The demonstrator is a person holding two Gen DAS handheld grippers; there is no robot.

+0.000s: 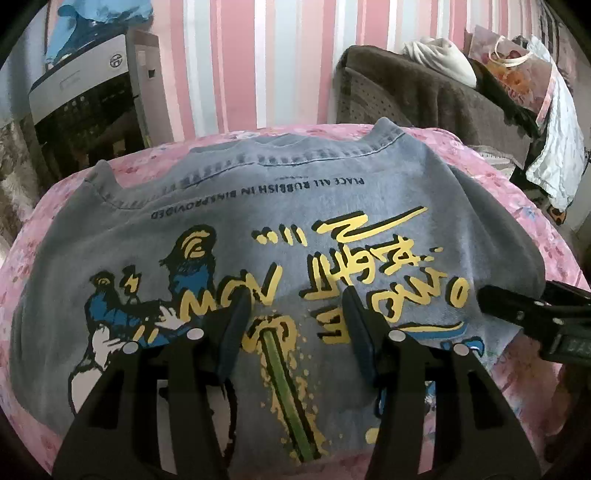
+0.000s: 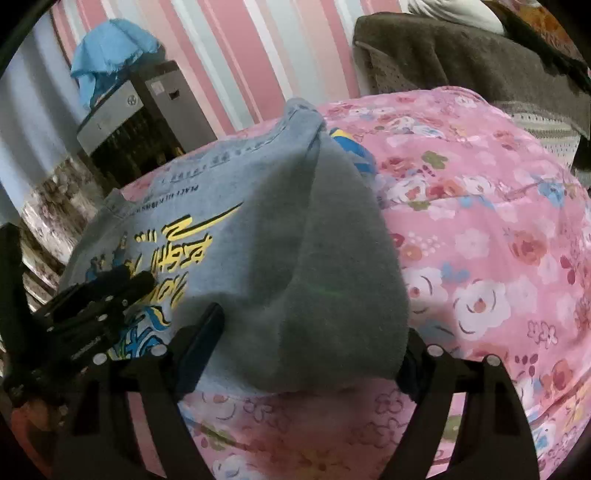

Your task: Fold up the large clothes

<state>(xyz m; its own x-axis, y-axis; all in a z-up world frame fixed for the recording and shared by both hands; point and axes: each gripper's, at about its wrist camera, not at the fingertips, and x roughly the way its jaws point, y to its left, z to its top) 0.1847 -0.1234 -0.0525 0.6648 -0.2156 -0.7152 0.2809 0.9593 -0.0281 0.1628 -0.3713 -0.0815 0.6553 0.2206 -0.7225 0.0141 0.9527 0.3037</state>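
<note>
A grey T-shirt (image 1: 295, 206) with a yellow and blue print lies spread on the pink floral bed cover (image 1: 517, 206), its hem toward the wall. My left gripper (image 1: 297, 323) hovers low over the print, its jaws half apart with flat fabric below and nothing pinched. My right gripper (image 1: 535, 321) reaches in from the right edge. In the right wrist view the shirt's (image 2: 221, 192) right side is folded inward, plain grey side up (image 2: 332, 277). My right gripper (image 2: 308, 343) straddles that fold's near edge, jaws wide. The left gripper (image 2: 110, 291) is at the left.
A striped pink wall (image 1: 258, 55) stands behind the bed. At the left is a grey appliance (image 1: 85, 85) with a blue cloth (image 1: 92, 22) on top. A brown blanket over a chair (image 1: 424, 96), a gift bag (image 1: 513, 62) and white cloth (image 1: 554, 147) crowd the right.
</note>
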